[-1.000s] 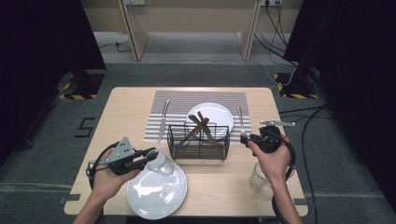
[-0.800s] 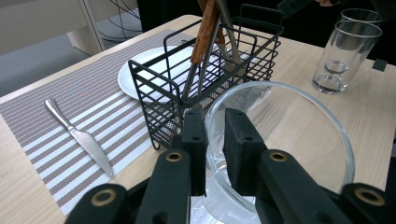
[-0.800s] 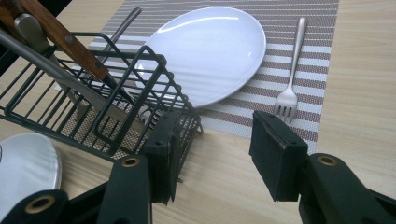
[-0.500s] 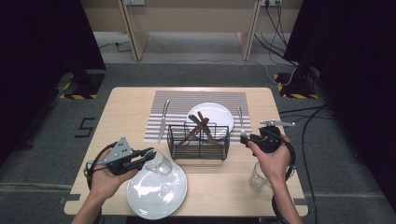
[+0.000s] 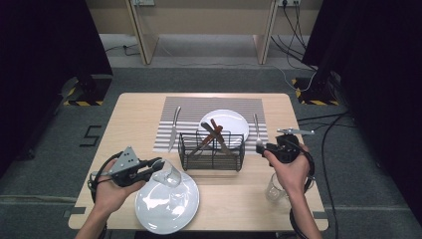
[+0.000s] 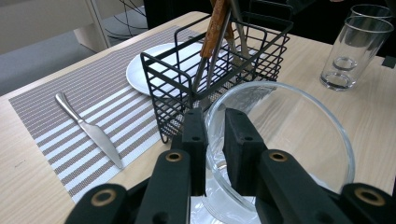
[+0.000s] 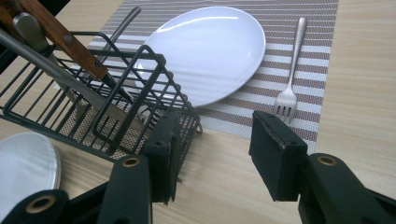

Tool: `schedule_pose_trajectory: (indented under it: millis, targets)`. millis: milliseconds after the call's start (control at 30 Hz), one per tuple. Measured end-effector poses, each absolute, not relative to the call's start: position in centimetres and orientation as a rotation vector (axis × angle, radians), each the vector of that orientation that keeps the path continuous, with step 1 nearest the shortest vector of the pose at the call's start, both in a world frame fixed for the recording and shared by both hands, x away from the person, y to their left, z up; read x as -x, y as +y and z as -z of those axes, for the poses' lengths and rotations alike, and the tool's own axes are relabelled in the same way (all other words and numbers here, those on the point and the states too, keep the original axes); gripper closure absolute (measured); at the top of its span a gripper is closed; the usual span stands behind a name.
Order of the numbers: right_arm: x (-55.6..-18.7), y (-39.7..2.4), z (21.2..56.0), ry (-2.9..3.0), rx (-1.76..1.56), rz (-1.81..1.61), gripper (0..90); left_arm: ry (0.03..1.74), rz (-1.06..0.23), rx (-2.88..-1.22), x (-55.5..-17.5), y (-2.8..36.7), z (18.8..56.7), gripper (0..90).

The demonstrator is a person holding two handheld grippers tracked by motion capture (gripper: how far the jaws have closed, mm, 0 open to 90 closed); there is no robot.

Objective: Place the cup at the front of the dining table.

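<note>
We take the clear glass bowl to be the thing in hand: it is tilted above the near white round plate at the table's front edge, just beside the black wire cutlery basket. Our left gripper has its jaws closed on the bowl's rim, one inside and one outside the wall. Glass on so thin a hold may slip or swing, so we judge the bowl should be kept level, moved slowly and kept off the basket wires. Our right gripper hovers with jaws wide apart and empty, beside the basket's corner and near the steel fork on the grey striped placemat. A tall clear tumbler stands farther right.
</note>
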State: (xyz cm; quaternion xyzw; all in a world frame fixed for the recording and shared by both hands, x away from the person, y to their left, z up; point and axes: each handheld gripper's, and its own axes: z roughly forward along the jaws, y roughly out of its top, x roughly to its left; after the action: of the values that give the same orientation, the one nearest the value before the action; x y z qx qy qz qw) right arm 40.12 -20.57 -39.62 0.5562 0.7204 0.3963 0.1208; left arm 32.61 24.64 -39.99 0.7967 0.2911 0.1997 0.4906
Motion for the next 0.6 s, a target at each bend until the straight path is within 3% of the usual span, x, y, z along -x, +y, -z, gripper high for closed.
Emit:
schedule_pose_trajectory:
  millis: [600]
  targets:
    - [-40.13, -20.58, 39.64, 2.105, -1.624, -1.157, 53.1, 0.730, -0.501, -1.928, -32.72, 25.42, 39.95, 79.1]
